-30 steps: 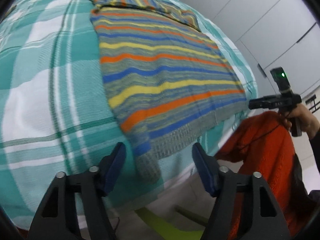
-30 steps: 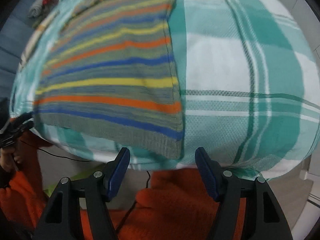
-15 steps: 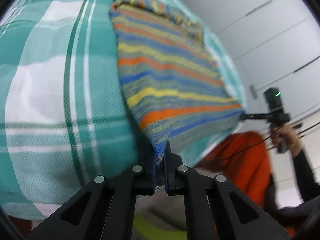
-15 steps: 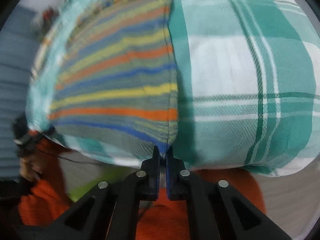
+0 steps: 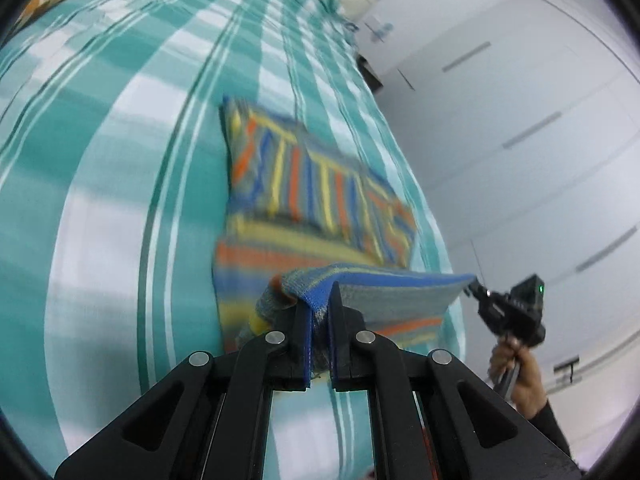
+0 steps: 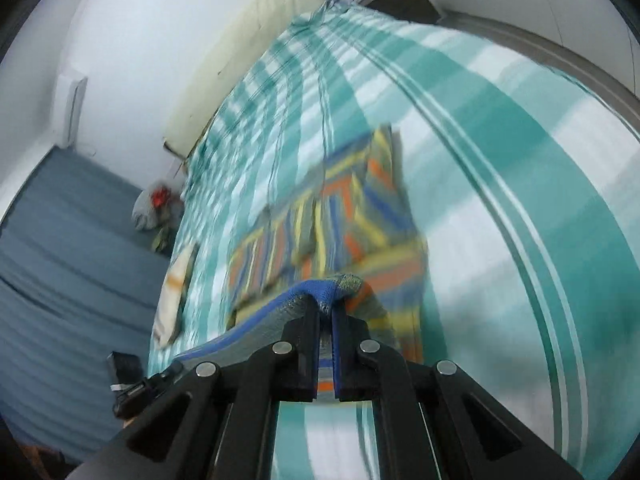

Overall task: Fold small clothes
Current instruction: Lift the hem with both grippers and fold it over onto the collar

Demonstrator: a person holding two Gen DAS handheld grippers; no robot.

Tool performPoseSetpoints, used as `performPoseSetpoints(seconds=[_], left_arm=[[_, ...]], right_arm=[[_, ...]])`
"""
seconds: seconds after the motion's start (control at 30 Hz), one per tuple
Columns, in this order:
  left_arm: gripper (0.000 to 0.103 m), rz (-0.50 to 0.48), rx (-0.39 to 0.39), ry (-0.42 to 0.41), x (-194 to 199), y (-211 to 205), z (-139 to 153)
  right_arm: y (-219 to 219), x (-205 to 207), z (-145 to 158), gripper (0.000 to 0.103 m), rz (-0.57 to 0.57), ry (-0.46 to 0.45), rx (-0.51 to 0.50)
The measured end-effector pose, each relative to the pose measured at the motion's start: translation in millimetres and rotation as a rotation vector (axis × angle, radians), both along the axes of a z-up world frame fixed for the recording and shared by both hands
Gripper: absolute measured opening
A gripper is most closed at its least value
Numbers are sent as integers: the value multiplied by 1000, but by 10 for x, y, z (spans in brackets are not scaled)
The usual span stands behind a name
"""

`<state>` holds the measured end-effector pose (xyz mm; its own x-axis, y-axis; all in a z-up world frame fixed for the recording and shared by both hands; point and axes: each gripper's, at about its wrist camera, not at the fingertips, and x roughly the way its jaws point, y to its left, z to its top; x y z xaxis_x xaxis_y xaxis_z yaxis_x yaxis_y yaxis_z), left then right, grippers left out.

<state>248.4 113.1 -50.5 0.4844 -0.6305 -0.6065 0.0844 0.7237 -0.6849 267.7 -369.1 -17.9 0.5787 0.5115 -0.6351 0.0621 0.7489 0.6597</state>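
Sweater (image 5: pixel 320 208), striped knit, lies on the bed (image 5: pixel 100 200) with its near hem lifted off the cover. Hem edge stretches taut between the two grippers, running left to right across both views. Rest of the garment, incl. the part with stripes running the other way, lies flat farther up the bed, straight ahead of both jaws. Left gripper (image 5: pixel 319 312): jaws pinched narrow on the left hem corner. Right gripper (image 6: pixel 326 314): jaws likewise clamped on the right corner; it also shows at the far end of the hem in the left view. Both corners look about level, neither arm clearly nearer the far edge. Judgement: the fold goes forward, hem carried along the sweater's length toward the far end, both hands travelling together. Motion blur hides fine detail.
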Motion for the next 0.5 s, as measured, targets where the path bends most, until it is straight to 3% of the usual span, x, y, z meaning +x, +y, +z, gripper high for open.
performPoseSetpoints(seconds=[0.3, 0.5], left_arm=[[3, 20, 100, 17, 1322, -139, -94], [4, 42, 168, 24, 1857, -183, -223]], right_arm=[[-53, 1331, -210, 4, -86, 15, -6], [-63, 1948, -396, 4, -98, 52, -30]])
